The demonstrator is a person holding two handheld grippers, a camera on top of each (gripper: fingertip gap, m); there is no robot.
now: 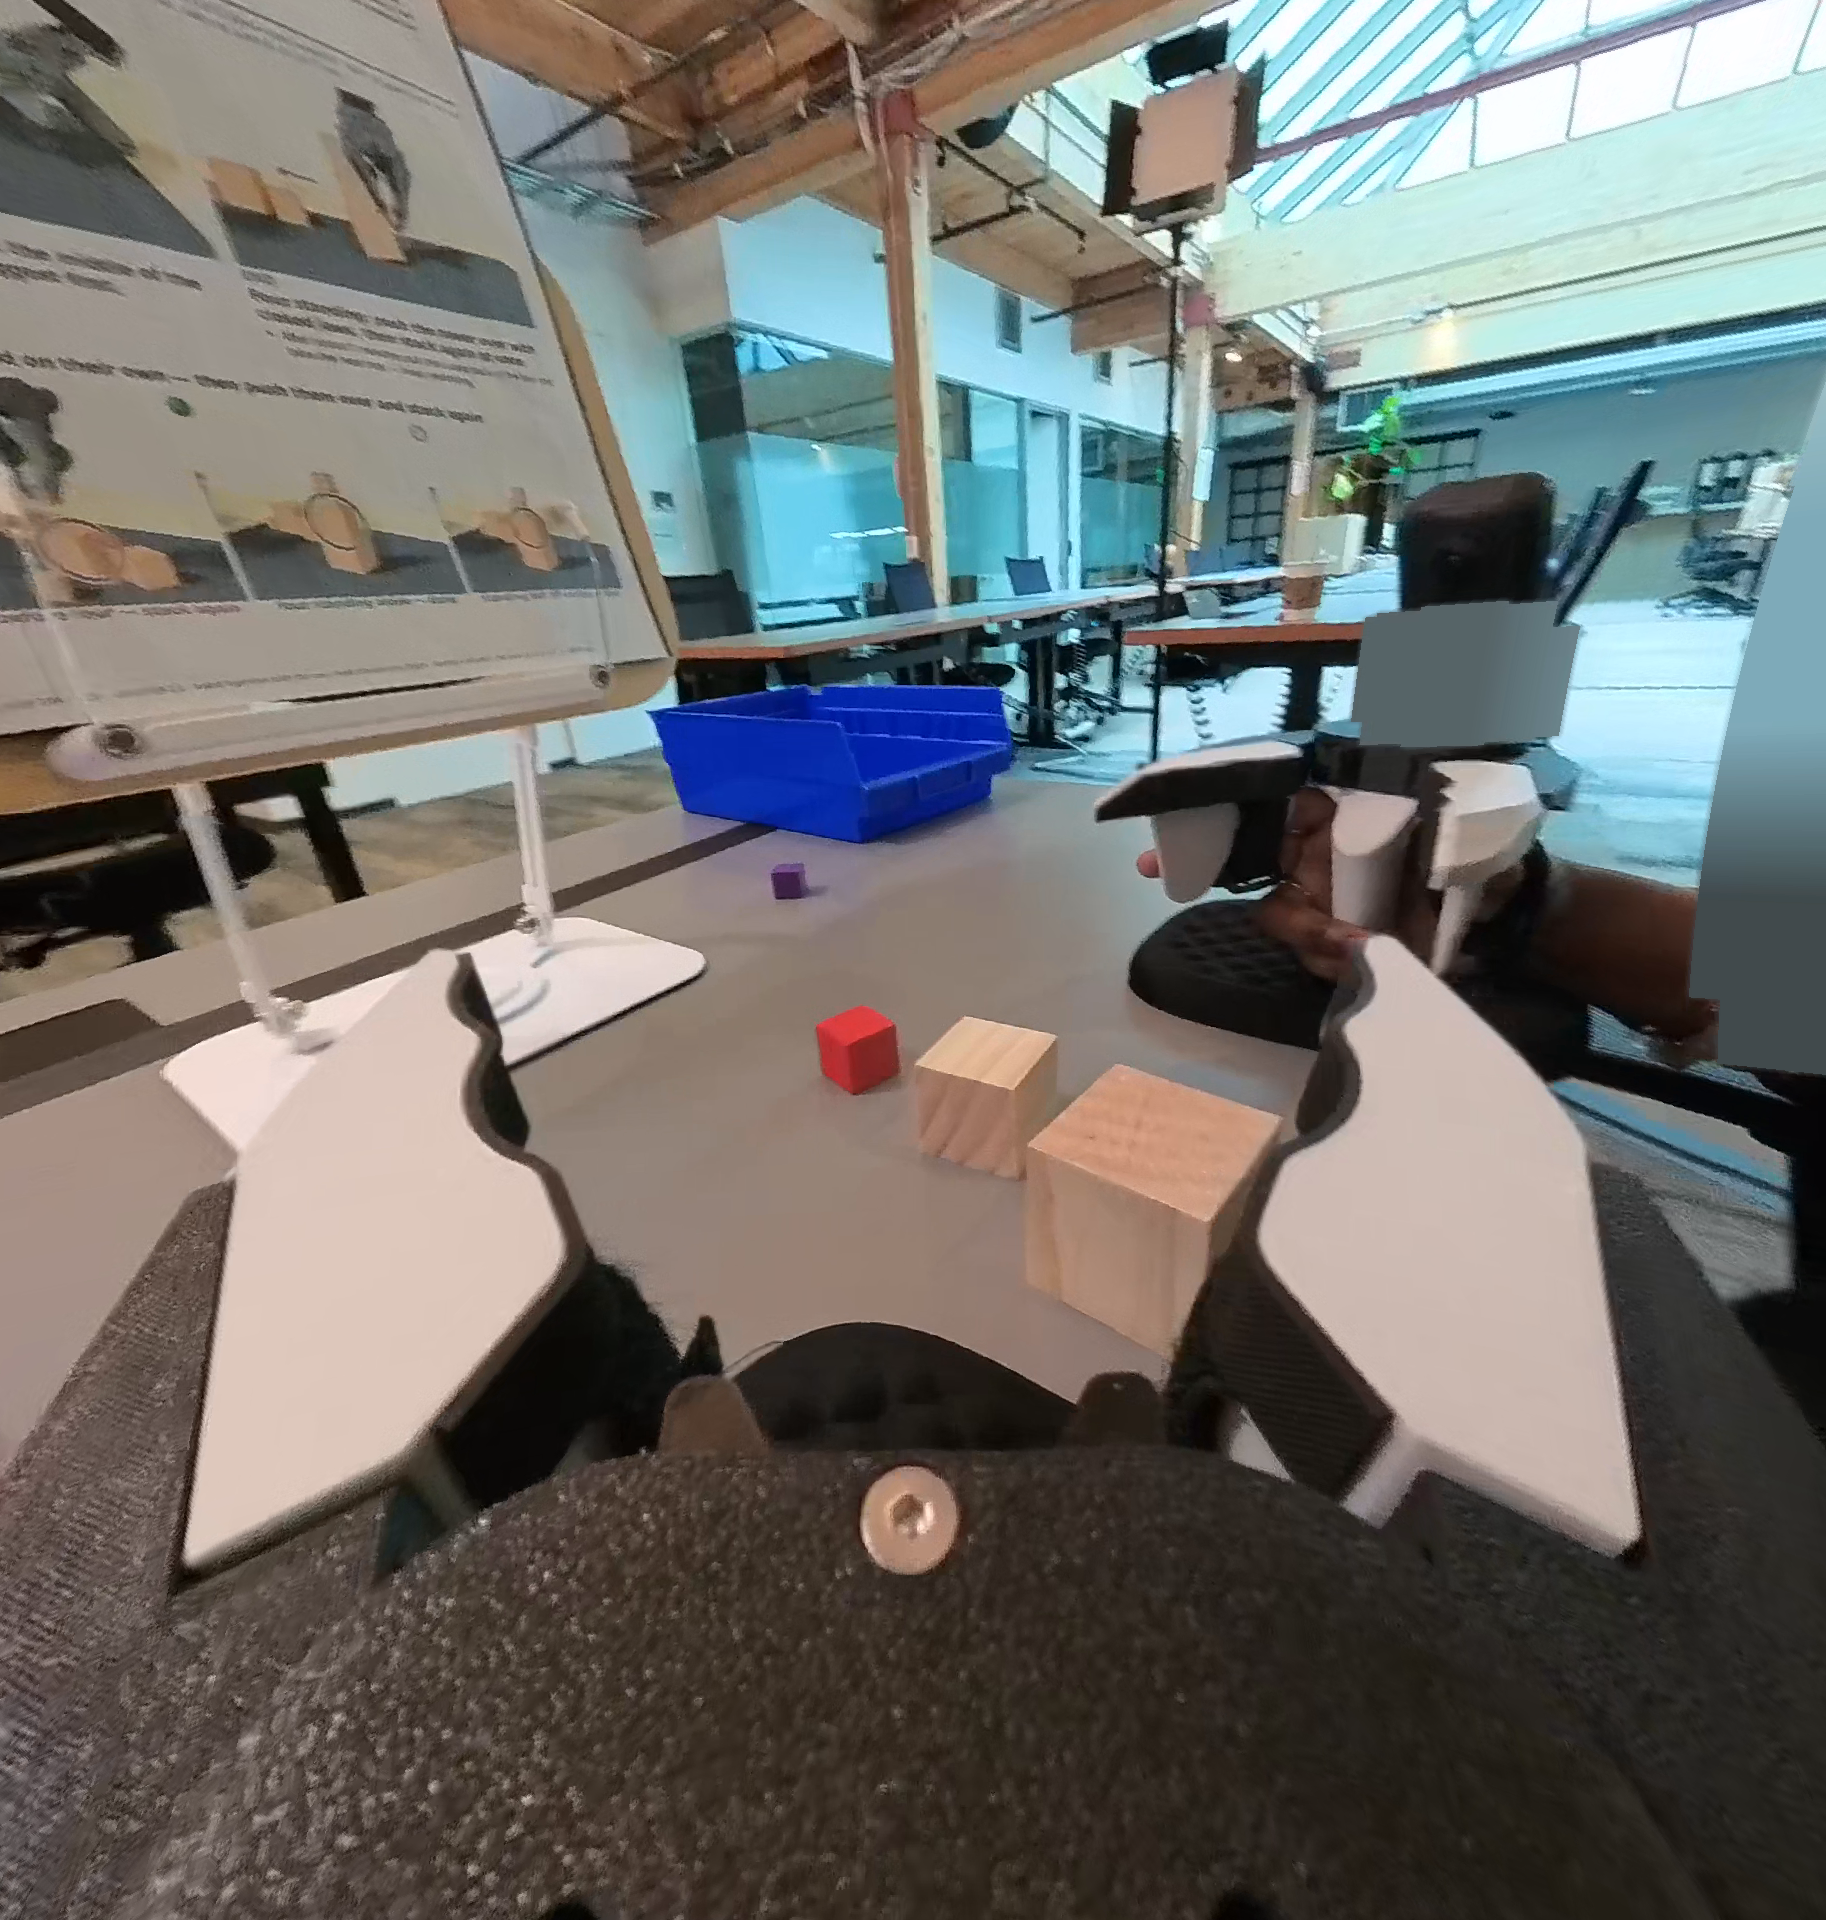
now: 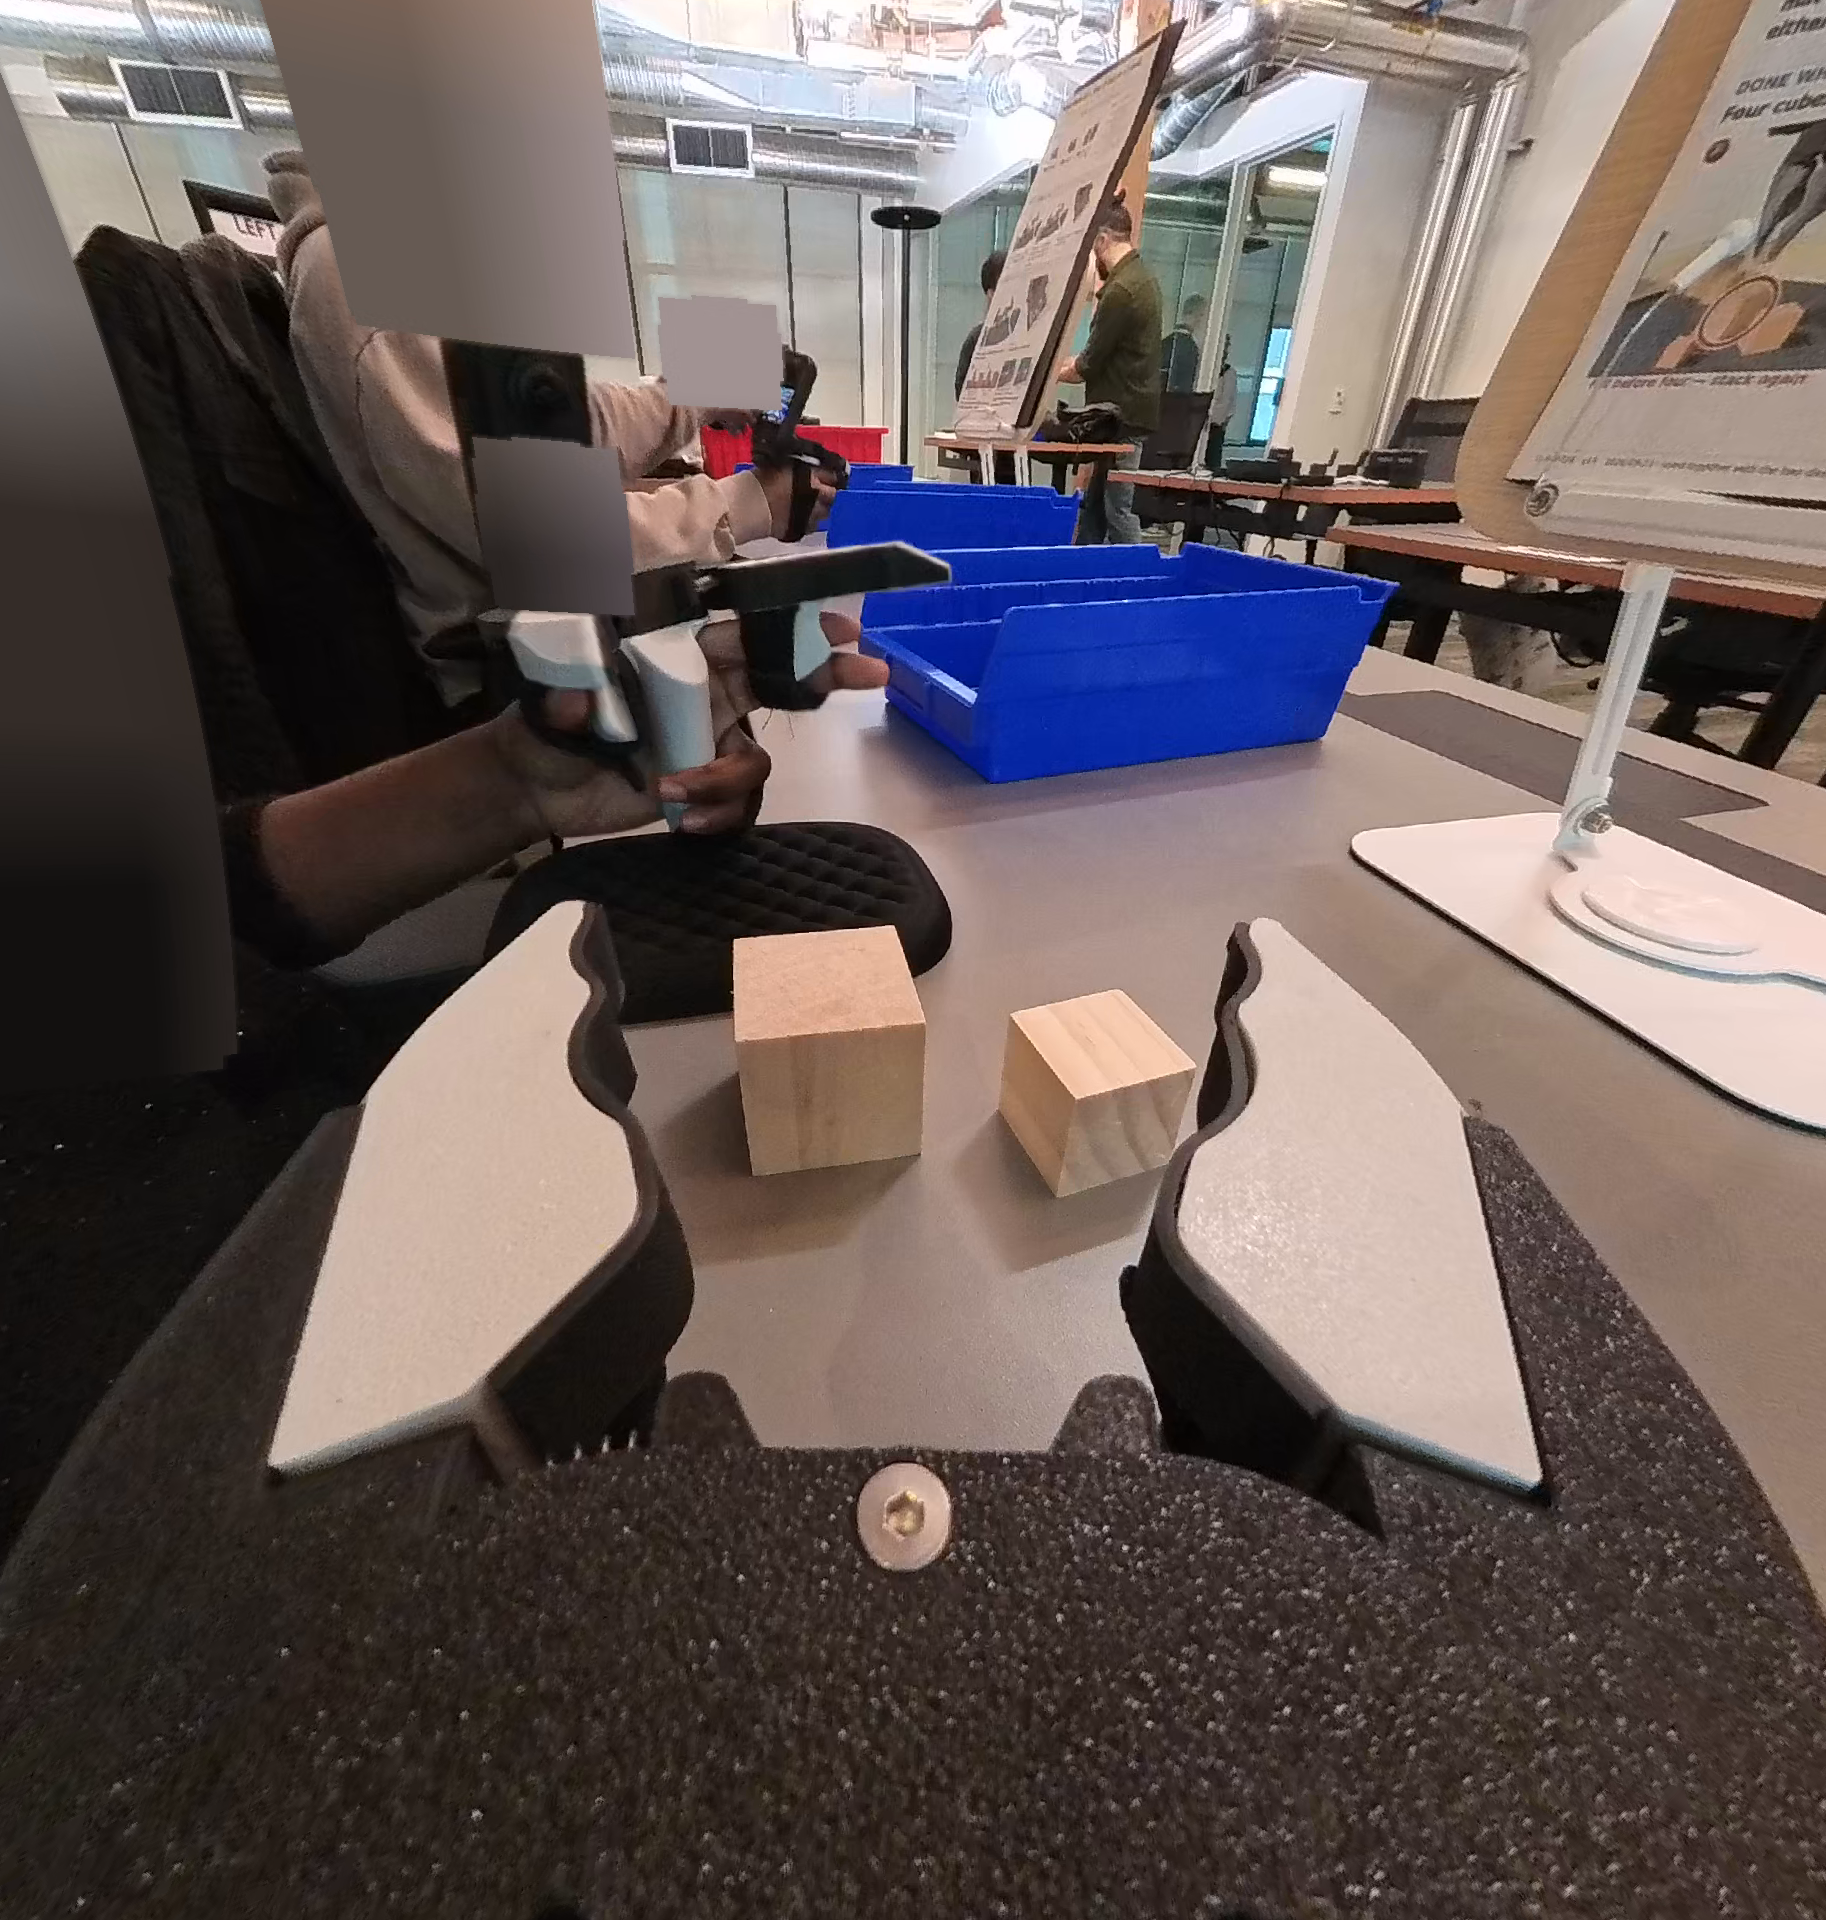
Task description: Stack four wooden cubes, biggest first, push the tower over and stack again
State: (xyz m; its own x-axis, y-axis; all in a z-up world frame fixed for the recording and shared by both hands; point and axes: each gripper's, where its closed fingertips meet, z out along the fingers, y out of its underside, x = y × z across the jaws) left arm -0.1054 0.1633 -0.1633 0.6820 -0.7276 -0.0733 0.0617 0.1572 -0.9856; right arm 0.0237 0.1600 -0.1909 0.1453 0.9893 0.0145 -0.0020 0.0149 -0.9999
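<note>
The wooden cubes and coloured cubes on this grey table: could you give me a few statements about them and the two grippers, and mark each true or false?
1. Both grippers stand open, holding nothing. True: the left gripper and the right gripper grasp nothing.
2. The two wooden cubes are stacked. False: the larger wooden cube and the smaller wooden cube stand apart on the table.
3. The red cube lies inside the blue bin. False: it sits on the table beside the smaller wooden cube.
4. The purple cube sits between the red cube and the bin. True.
</note>
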